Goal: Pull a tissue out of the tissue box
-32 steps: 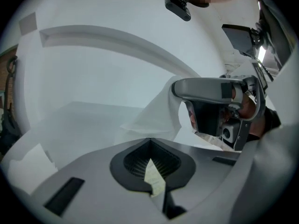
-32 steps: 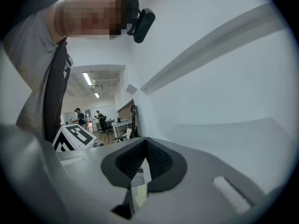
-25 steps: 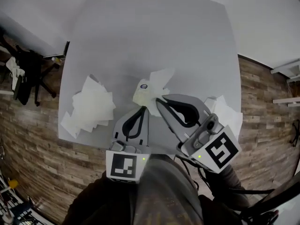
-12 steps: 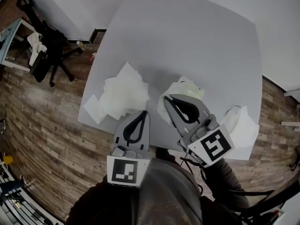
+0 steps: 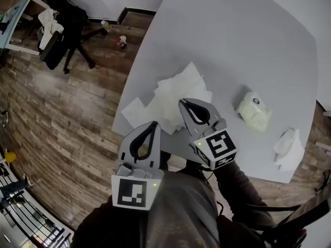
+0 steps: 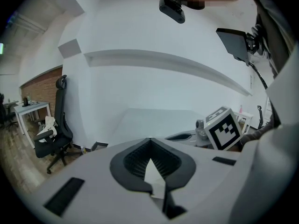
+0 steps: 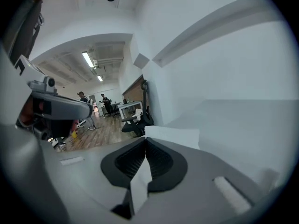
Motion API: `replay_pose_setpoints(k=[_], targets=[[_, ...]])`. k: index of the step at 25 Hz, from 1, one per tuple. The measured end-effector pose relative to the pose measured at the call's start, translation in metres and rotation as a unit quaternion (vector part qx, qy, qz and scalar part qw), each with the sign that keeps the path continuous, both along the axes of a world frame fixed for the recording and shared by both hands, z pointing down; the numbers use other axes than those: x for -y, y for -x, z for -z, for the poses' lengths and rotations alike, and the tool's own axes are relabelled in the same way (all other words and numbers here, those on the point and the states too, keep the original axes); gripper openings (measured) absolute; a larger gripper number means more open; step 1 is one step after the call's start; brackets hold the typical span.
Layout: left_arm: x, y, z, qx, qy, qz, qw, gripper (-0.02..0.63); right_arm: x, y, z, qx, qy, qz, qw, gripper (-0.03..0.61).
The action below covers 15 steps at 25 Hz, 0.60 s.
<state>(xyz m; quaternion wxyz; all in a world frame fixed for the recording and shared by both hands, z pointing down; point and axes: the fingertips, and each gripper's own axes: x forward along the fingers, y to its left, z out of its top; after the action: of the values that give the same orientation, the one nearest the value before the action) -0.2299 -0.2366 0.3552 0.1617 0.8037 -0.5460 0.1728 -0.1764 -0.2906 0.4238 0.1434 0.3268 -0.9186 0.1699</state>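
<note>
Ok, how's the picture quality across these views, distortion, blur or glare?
Head view: fisheye bows the flat grey tabletop; no glare. Left gripper view: dark round vignette, left gripper soft. Right gripper view: same vignette, bright ceiling strip lights, thin white paper tissue in the right gripper soft.

On my screen I see a floor (image 5: 57, 112) of brown wooden planks and on it a large pale grey table (image 5: 232, 40) with rounded corners. Near the table's far left corner stands a black office chair (image 5: 62, 35) on castors, with a white cloth (image 5: 49, 19) hanging on it. The wall (image 6: 154, 31) is plain white, with one brick part (image 6: 39, 85) at the far left. The right gripper view shows me a long office room with lit ceiling lamps (image 7: 88, 59), a white desk (image 7: 128, 106) and two persons (image 7: 103, 101) far away.
</note>
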Motion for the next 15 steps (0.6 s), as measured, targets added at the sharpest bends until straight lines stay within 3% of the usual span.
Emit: replay_pose_setpoints(k=[4, 8, 15], targets=[[0.0, 0.034, -0.011, -0.004, 0.008, -0.006, 0.9999, -0.002, -0.009, 0.032, -0.023, -0.001, 0.027, 0.003, 1.0, 0.044], [0.002, 0.038, -0.015, -0.019, 0.006, -0.041, 0.999, -0.002, -0.02, 0.045, -0.016, 0.007, 0.025, -0.014, 1.0, 0.095], [-0.008, -0.007, -0.006, -0.054, -0.006, -0.118, 0.9916, -0.002, -0.049, 0.005, 0.032, 0.03, -0.021, -0.097, 0.995, 0.095]])
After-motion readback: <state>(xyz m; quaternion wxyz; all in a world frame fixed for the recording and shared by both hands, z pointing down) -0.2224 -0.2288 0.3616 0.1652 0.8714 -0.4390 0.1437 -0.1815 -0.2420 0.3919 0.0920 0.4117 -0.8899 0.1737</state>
